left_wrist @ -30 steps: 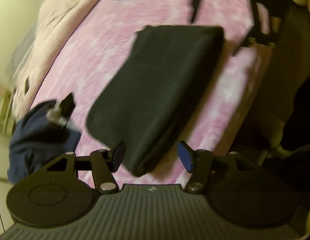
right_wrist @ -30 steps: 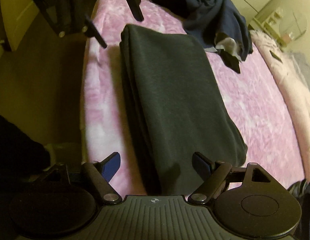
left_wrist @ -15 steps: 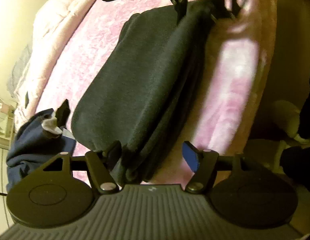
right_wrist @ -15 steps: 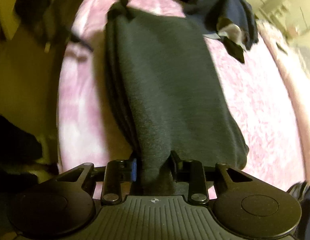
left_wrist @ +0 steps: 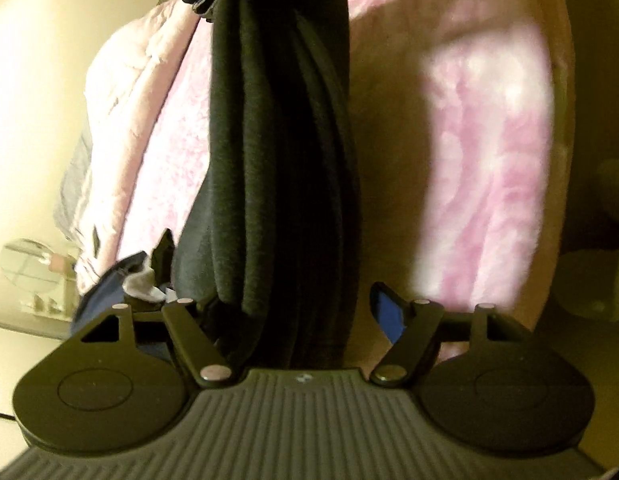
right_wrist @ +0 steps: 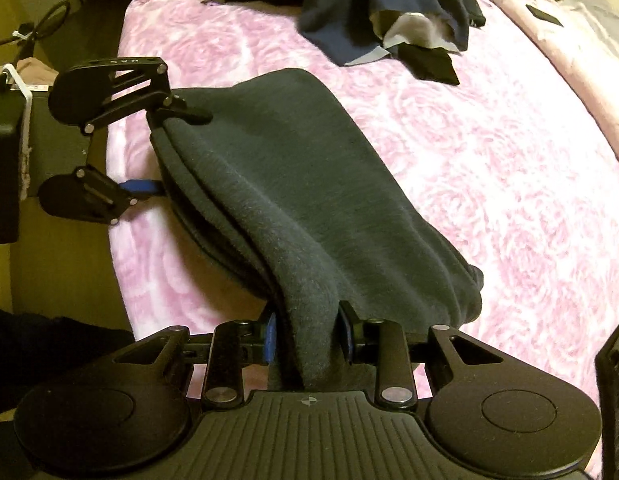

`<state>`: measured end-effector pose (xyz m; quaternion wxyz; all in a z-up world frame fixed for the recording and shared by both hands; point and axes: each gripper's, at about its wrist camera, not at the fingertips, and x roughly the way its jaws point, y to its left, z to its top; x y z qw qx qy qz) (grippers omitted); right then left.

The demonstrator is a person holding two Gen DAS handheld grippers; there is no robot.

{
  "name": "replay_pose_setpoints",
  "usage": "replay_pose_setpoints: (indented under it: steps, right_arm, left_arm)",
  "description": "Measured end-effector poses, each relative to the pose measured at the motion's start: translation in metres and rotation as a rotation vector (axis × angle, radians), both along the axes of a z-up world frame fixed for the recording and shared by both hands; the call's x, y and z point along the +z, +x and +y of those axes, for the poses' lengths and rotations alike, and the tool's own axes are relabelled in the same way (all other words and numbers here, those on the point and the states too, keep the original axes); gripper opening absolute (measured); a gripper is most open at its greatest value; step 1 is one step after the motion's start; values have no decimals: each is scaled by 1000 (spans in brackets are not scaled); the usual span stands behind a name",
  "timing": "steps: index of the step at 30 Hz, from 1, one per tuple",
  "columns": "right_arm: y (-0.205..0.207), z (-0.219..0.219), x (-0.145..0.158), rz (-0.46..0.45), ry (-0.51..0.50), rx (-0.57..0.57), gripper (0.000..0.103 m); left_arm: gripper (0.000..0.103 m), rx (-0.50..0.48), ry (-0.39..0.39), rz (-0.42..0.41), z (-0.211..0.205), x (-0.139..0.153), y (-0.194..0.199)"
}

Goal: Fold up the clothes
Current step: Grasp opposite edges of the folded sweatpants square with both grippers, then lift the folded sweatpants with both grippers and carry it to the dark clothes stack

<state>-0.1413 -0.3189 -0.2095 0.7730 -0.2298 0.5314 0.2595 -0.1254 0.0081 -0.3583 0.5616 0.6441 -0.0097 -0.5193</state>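
Observation:
A folded dark grey garment (right_wrist: 309, 168) lies on the pink rose-patterned bed cover (right_wrist: 489, 152), its near edge raised off it. My right gripper (right_wrist: 309, 336) is shut on the bunched near end of the garment. At the garment's far left corner, my left gripper (right_wrist: 169, 150) stands open, one finger over the cloth and the blue-padded one beside its lower edge. In the left wrist view the garment (left_wrist: 277, 160) runs as thick layered folds between the wide-apart fingers of the left gripper (left_wrist: 297, 308).
A heap of navy clothes (right_wrist: 369, 0) and a small black piece (right_wrist: 429, 62) lie at the far end of the bed. A pale pink comforter (right_wrist: 569, 52) borders the right side. A black box (right_wrist: 1, 140) and the bed's edge are at the left.
My right gripper closed on the garment's near end and raised it. My left gripper moved in until the garment's other end sat between its open fingers.

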Motion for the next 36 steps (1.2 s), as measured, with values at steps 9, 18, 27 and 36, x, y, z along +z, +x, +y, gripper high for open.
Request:
replay_pose_setpoints:
  steps: [9,18,27,36]
  right_arm:
    - [-39,12,-4,-139,-93,86,61]
    - [-89,39,-19,-330,-224,229,102]
    - [-70,33,-37,-355,-274,164,63]
    - [-52,15,-3,-350,-276,87,27]
  left_arm:
    - [26,108,43,199,-32,44,38]
    - [25,202,112,471,-68,97,85]
    - [25,299,151,635,-88,111,121]
    - [26,118,229,489,-76,124,82]
